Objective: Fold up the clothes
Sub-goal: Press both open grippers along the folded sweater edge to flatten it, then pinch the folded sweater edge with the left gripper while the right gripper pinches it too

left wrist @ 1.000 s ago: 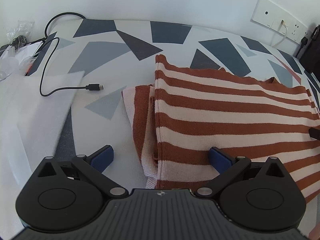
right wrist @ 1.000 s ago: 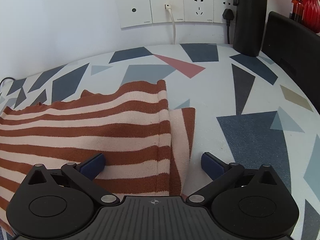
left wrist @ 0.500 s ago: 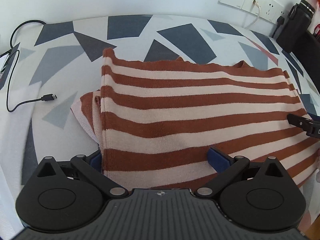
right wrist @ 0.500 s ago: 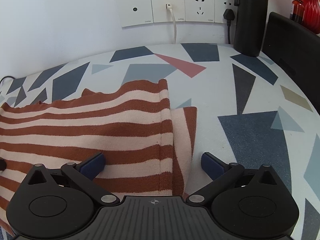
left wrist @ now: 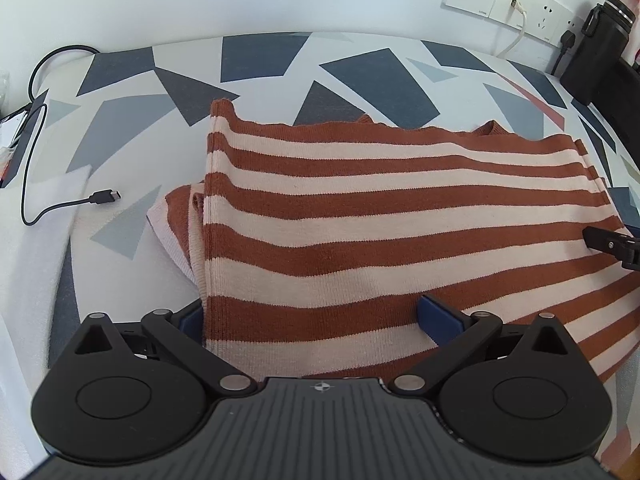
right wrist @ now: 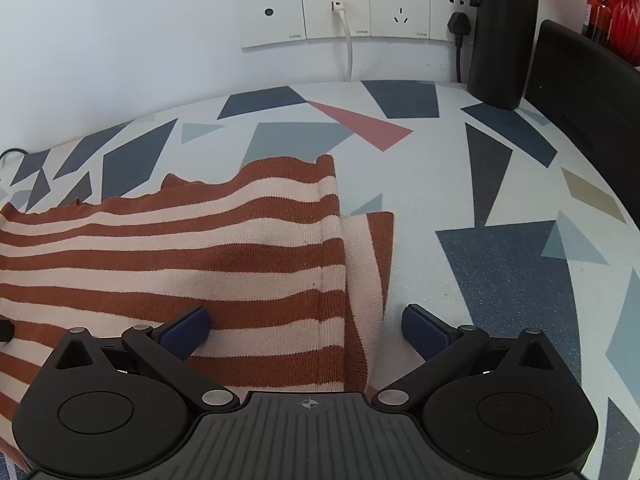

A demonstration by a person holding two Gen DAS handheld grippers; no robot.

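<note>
Hidden: my left gripper (left wrist: 316, 320) has its left blue pad tucked behind the garment's edge, so I see only a sliver of it; the cloth's near hem vanishes under both tool bodies
Cut off: the far tip of my right gripper (right wrist: 306, 328) shows at the right edge of the left wrist view, only as a black bit
Garment: rust-and-cream striped knit sweater (left wrist: 380, 232), lying flat on the white table with grey and blue triangles (right wrist: 460, 184), a sleeve folded under and poking out at each side
Left tongs: spread wide, straddling the sweater's left edge, nothing pinched
Right tongs: spread wide over the sweater's right edge, one pad on stripes, one above bare table
Elsewhere: black USB cable (left wrist: 60, 206) well left of the cloth; black bottle (right wrist: 502, 36) by the white wall sockets (right wrist: 344, 10)
</note>
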